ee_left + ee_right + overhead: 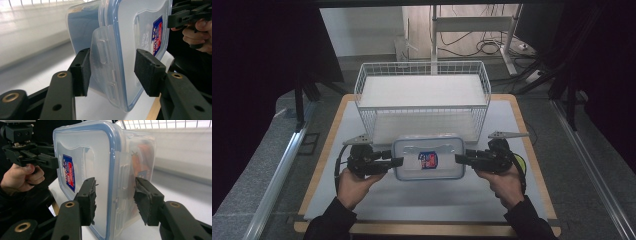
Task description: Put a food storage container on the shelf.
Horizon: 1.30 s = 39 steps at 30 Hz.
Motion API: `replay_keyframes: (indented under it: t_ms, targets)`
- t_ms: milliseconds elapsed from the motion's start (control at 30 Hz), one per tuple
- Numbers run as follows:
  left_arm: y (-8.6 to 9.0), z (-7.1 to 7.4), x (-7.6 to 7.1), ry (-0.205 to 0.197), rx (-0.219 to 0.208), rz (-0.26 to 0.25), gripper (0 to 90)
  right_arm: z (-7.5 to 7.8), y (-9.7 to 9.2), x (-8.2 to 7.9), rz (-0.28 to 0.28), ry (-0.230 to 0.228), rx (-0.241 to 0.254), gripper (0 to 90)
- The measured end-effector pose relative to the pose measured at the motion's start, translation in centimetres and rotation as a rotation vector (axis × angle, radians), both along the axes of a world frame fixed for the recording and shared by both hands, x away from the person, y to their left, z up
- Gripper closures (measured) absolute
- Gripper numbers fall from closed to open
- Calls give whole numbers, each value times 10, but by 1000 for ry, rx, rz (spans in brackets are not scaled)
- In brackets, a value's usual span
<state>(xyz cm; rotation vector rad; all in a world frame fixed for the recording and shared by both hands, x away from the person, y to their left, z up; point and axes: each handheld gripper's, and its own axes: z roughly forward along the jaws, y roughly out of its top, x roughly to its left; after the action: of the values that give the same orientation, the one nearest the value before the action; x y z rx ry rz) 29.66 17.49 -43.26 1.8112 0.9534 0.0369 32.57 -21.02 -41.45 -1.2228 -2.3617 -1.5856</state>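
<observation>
Now we've got the lidded plastic box (428, 159) slung between us — left gripper (398, 161) clamped on one short end, right gripper (458, 158) on the other — long axis crosswise, wire basket (422, 95) just beyond.

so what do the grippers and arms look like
Both grippers, left and right, are black, each topped by a grey three-cornered plate, with brass-ringed holes in the jaw arms and black foam pads. A black cable trails from each. The sleeves are dark.
</observation>
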Motion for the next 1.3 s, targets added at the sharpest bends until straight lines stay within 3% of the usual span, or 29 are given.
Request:
replay_keyframes:
  t_ms: [800,1300]
  targets:
    - [17,64,37,-57,-20,18,485,64,17,38,-2,-65,16,527]
    - [26,103,87,-61,-37,25,487,97,24,82,-22,-66,42,526]
